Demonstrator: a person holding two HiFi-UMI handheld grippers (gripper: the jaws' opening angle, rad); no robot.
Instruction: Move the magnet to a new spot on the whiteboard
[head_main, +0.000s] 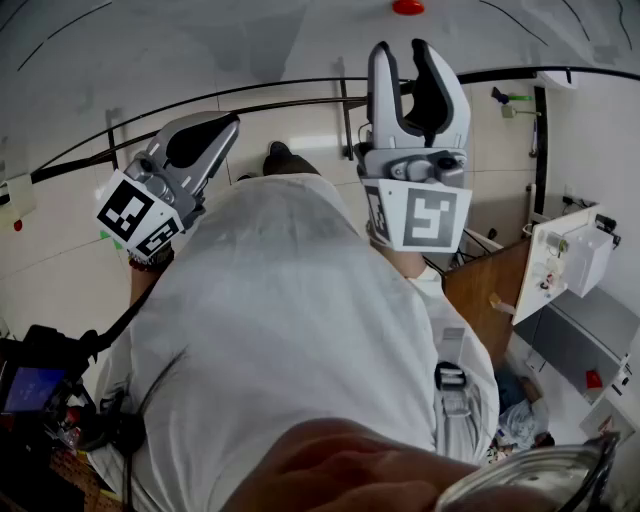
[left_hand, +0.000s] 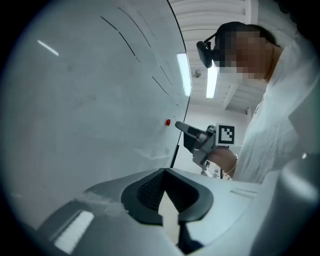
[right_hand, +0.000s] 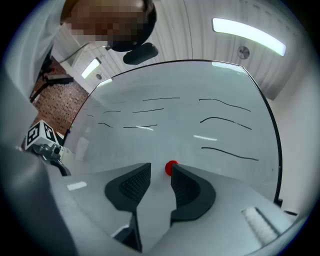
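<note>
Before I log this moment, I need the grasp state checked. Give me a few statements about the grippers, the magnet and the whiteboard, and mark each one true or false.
1. The small round red magnet sits on the white whiteboard. True.
2. The right gripper has its jaws shut on the magnet. False: the jaws stand apart, and the magnet shows just past one jaw's tip, not clamped.
3. The left gripper has its jaws together with nothing between them. True.
4. The whiteboard is blank. False: several thin black marker lines run across it.
</note>
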